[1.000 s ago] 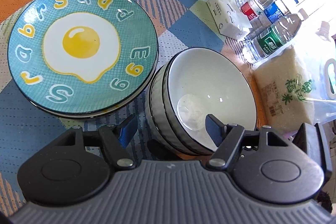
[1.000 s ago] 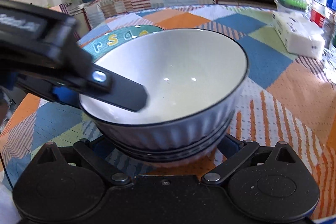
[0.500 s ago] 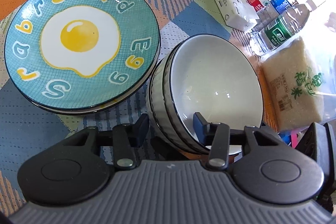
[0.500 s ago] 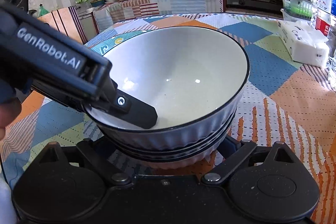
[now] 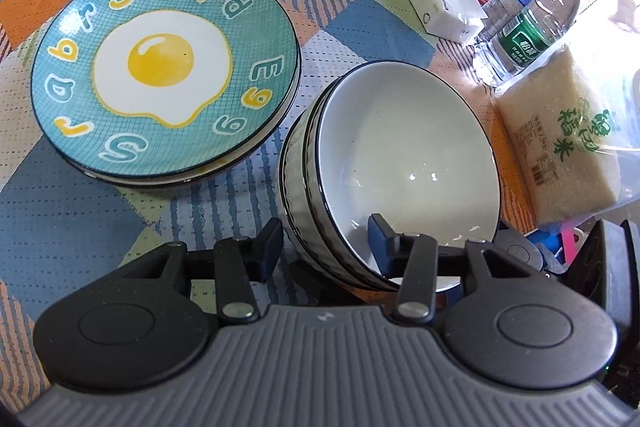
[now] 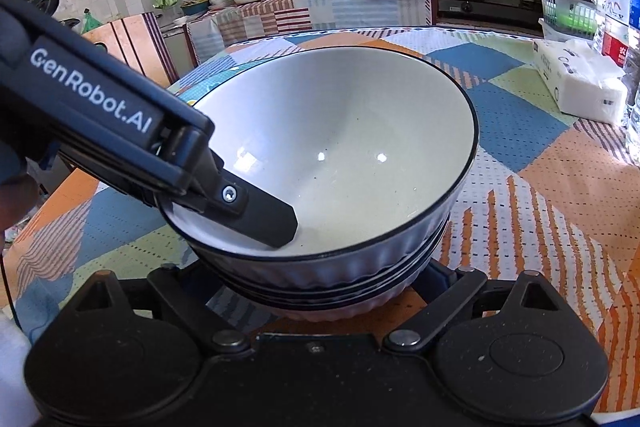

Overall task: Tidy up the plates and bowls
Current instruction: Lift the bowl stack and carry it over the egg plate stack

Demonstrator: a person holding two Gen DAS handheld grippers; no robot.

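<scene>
Left tongs [image 5: 326, 241] closed further on bowl stack [image 5: 400, 163] rim since earlier.

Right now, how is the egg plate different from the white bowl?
The egg plate is flat and teal, with a fried egg and letters; the white bowl is deep and plain inside. The left gripper straddles the bowl's rim, while nothing touches the plate. Both top stacks on the tablecloth.
</scene>
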